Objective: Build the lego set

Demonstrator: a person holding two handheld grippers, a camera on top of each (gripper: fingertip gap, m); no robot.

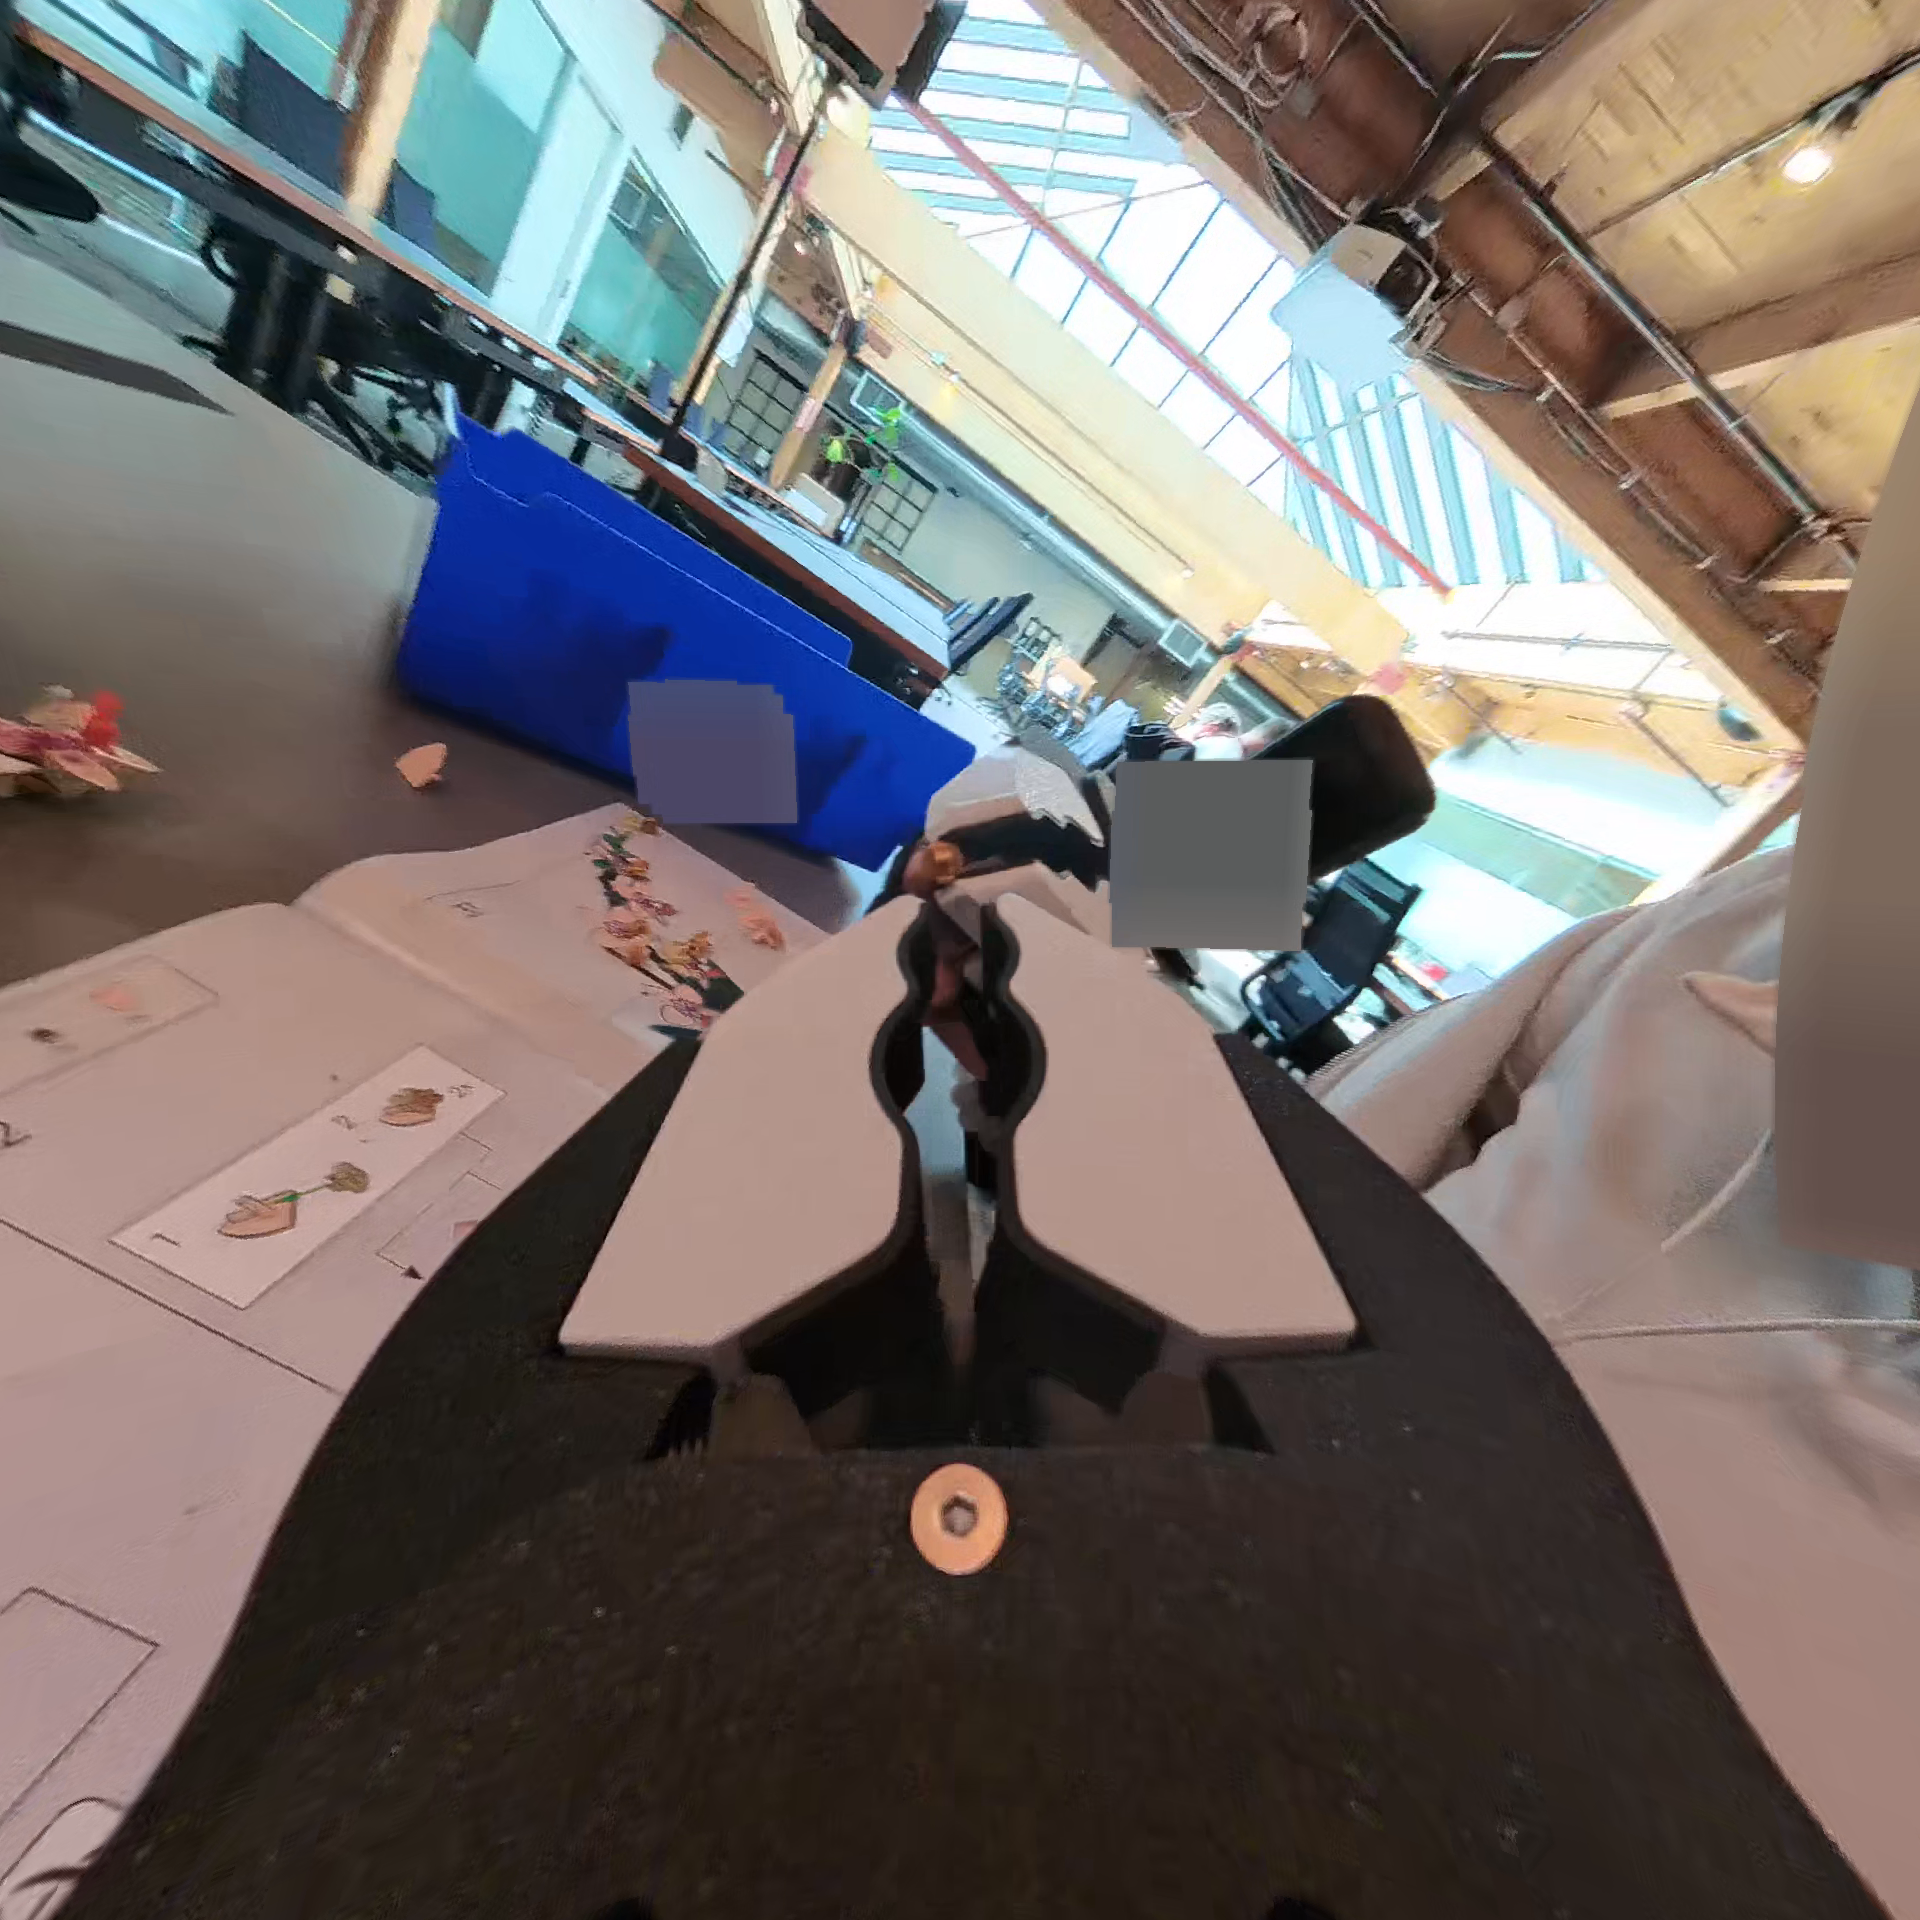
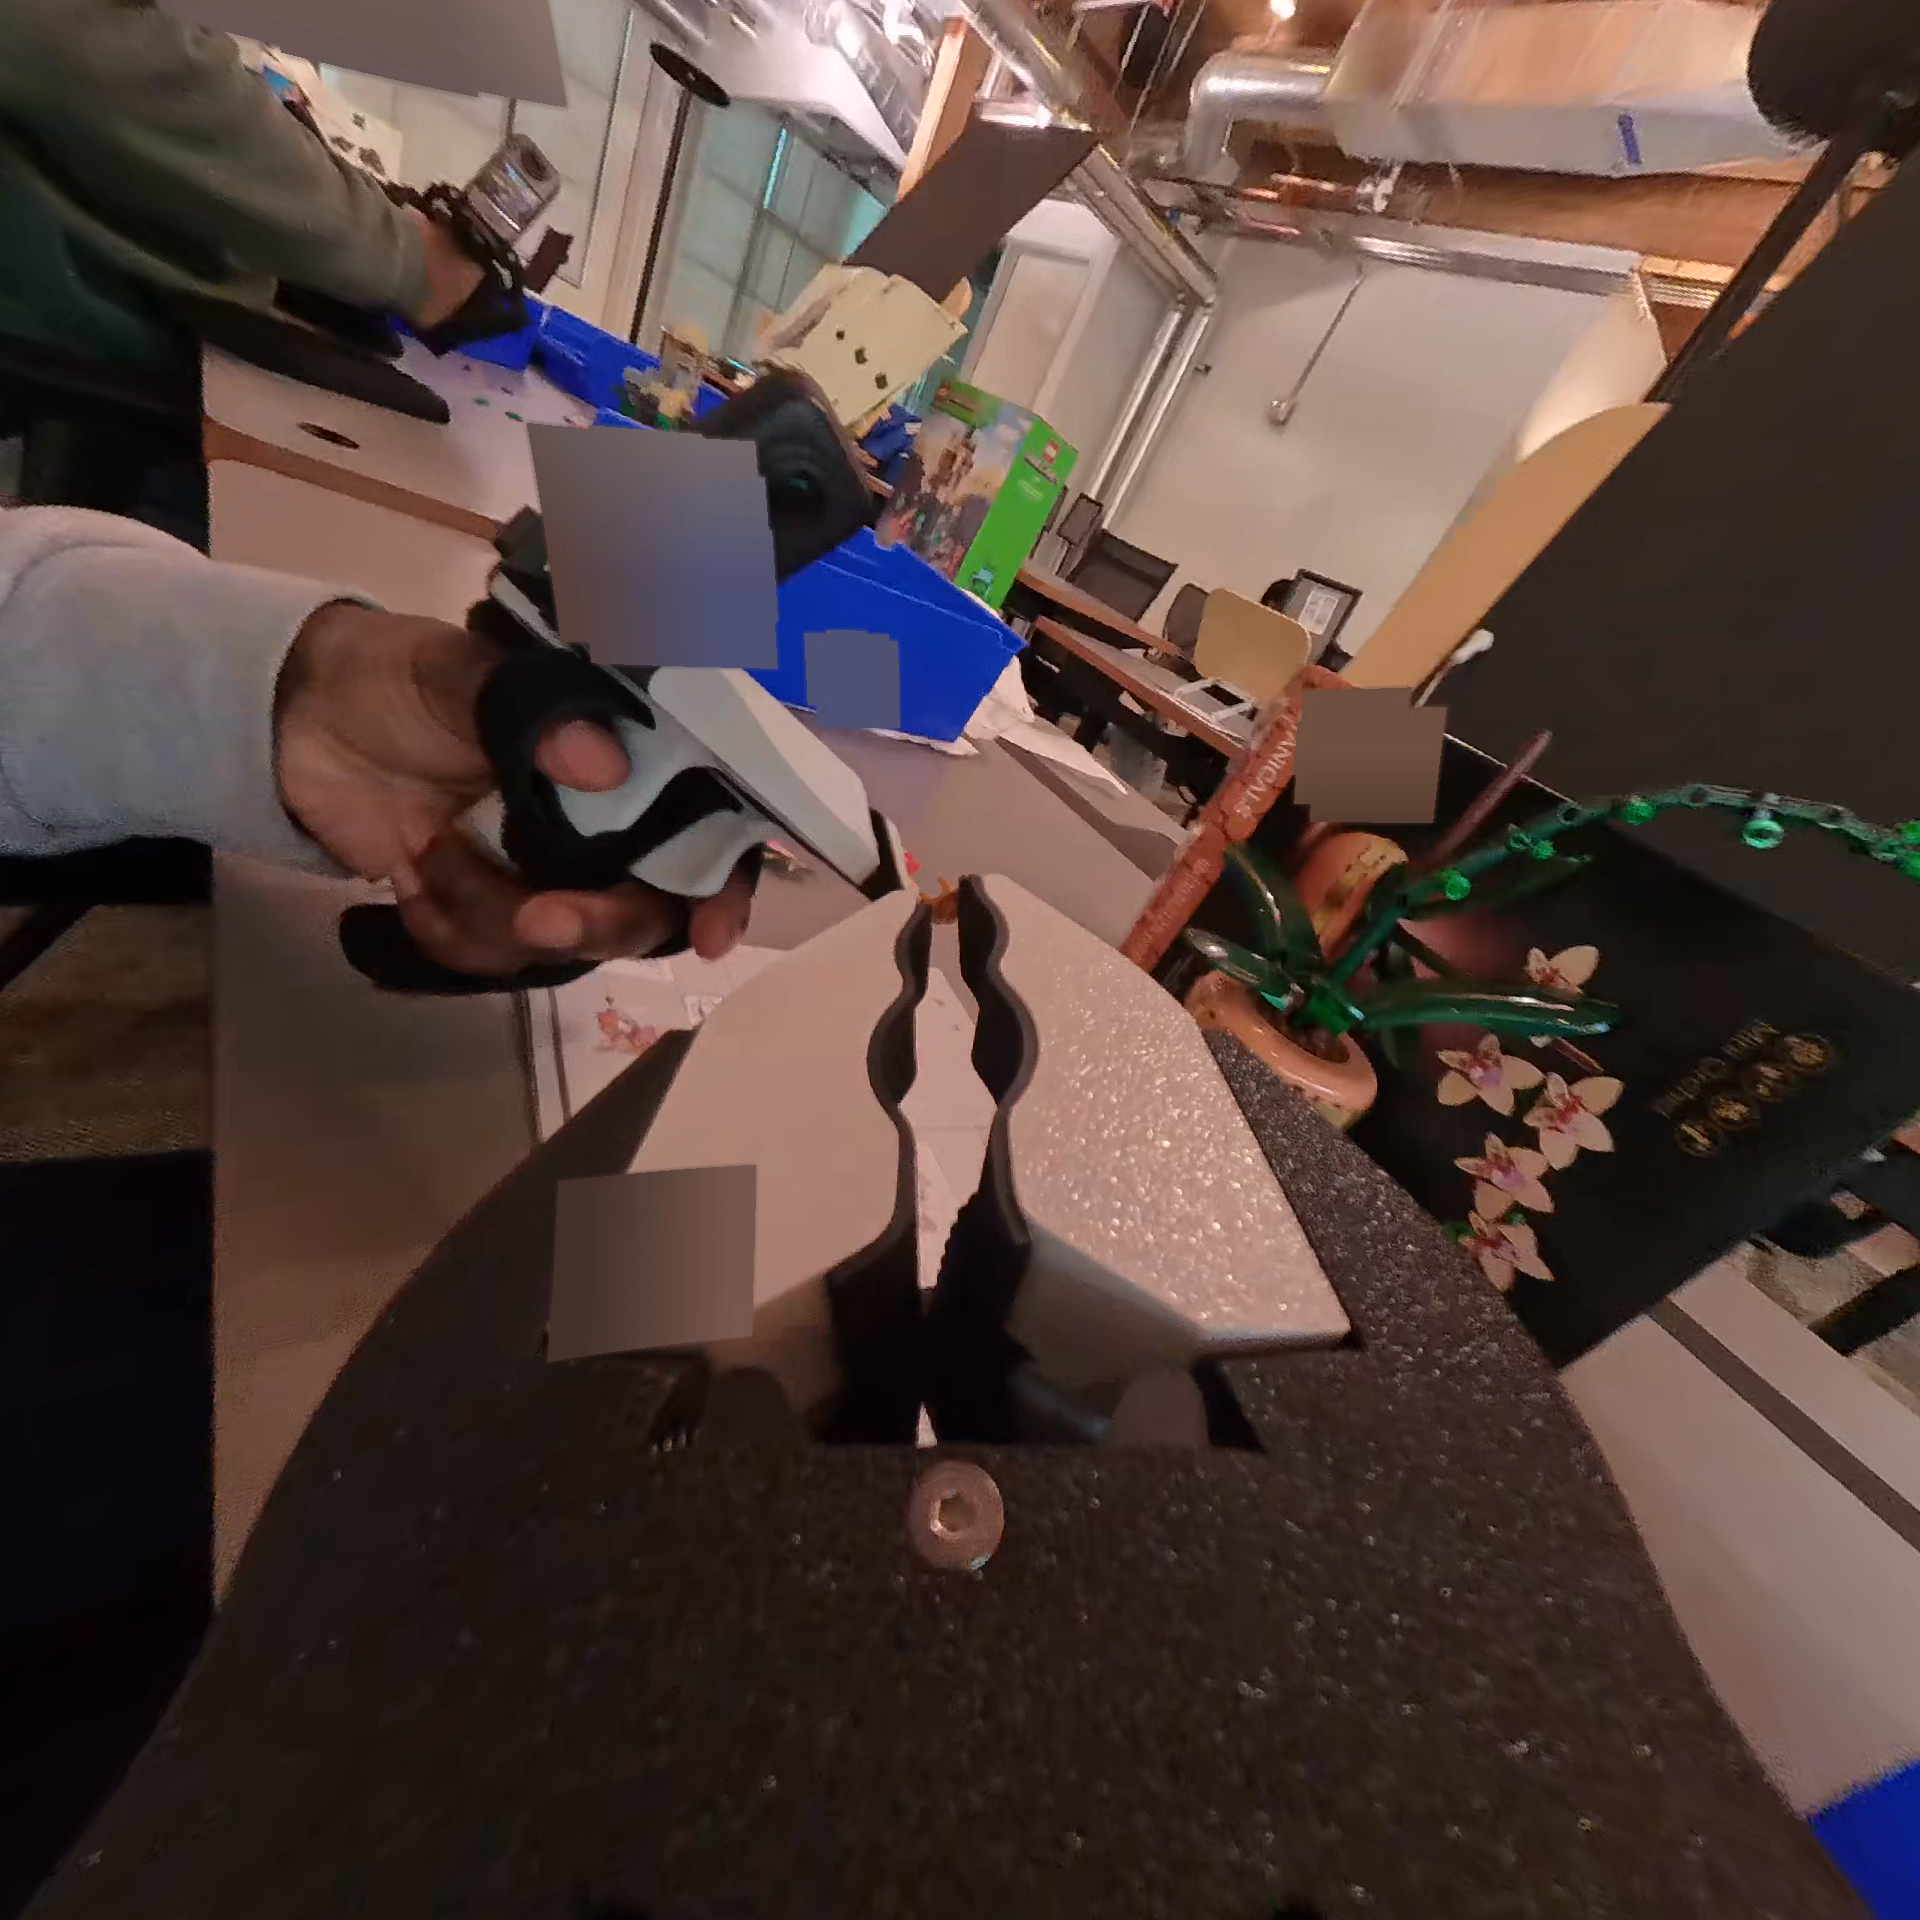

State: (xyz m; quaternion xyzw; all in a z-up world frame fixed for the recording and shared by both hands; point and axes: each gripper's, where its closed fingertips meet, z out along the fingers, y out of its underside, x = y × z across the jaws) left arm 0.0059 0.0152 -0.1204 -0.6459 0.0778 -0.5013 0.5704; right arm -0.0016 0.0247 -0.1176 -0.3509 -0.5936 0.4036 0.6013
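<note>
Tips meeting over the booklet, a small tan piece between them

Booklet pages [image 1: 312, 1195] lie open at the far left of the left wrist view, printed with build steps, and loose pale petal pieces [image 1: 421, 764] sit on the grey table [image 1: 208, 582] beyond them. Further right, the left gripper [image 1: 956, 925] is clenched nearly closed; something slim and dark reddish stands in the narrow gap between its fingers, though I cannot tell for certain that it is pinched. Just past its tips hangs a small tan-gold lego piece [image 1: 938, 864], touching or almost touching the tip of the right gripper [image 1: 997, 831], which comes in from the opposite side.

From the right wrist view, the left gripper's hand [image 2: 416, 790] enters from the left, its nose slanting down to the same spot. The right gripper's fingers are drawn close with a thin slit, and the tan piece [image 2: 943, 902] sits right at their tips; whether they grip it is unclear. Both tips are equally near, nose to nose. At right stands the partly built orchid [image 2: 1320, 977] in its pot, well apart.
</note>
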